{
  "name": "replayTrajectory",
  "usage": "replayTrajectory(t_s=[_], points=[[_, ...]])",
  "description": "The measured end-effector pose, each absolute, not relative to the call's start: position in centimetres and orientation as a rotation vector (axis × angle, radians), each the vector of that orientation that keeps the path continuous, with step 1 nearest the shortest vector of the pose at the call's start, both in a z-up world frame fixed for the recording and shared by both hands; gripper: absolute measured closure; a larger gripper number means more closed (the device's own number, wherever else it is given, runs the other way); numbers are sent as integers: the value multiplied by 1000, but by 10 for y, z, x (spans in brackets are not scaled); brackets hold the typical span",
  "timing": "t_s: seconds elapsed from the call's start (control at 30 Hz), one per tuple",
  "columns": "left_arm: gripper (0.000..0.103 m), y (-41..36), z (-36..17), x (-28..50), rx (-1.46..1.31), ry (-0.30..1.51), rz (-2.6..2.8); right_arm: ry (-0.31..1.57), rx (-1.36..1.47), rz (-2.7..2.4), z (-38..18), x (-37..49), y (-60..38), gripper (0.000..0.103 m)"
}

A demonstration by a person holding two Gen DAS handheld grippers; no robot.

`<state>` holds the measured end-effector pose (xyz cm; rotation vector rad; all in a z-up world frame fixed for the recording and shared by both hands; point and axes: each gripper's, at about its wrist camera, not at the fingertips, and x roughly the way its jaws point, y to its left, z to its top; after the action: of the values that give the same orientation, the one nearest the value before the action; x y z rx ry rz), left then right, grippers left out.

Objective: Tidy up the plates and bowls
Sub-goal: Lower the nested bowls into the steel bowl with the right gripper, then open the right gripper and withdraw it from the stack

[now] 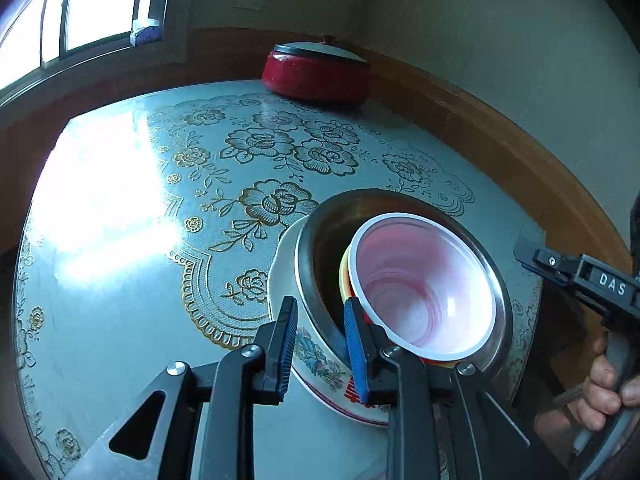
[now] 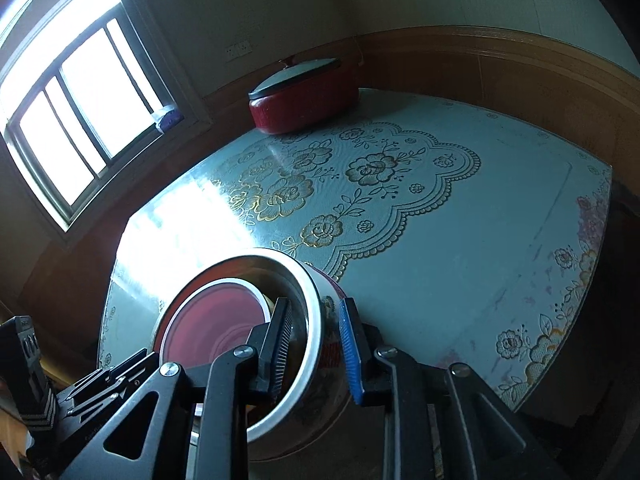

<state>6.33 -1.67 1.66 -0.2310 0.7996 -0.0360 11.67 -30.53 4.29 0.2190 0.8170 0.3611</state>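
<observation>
The nested stack of 1 white plastic cup (image 1: pixel 424 292) inside 1 steel bowl (image 1: pixel 320 264) inside 1 floral ceramic bowl (image 1: pixel 316 360) sits tilted at the table (image 1: pixel 120 320) edge, with the left gripper (image 1: pixel 320 348) and right gripper (image 2: pixel 314 348) each straddling the bowls' rim, jaws narrowed on it.

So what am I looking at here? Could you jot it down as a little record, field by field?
stack: white-rimmed cup inside steel bowl, inside floral ceramic bowl
left gripper: straddles both bowl rims, one finger inside, one outside
right gripper: straddles the opposite rims likewise
table: floral cloth
background: lidded red pot near wall
</observation>
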Motion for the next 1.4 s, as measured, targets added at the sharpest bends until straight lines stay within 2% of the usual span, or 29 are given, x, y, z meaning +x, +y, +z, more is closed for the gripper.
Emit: replayTrajectory(t_s=[0.27,0.63,0.97,1.13,1.4], points=[[77,16,22,32,-283,712,64,849,217,380,24,77,-329,79],[77,-16,-10,-11,-277,833,198,926,109,448,-11,44,-319,74],[62,-47,-17,-29,-196,854,192,922,-13,395,-20,5,-297,66],[53,-52,-12,-32,-114,843,112,876,29,280,-16,-15,-295,65],[50,-39,-8,-37,-27,810,11,858,42,146,-15,-48,-264,64]])
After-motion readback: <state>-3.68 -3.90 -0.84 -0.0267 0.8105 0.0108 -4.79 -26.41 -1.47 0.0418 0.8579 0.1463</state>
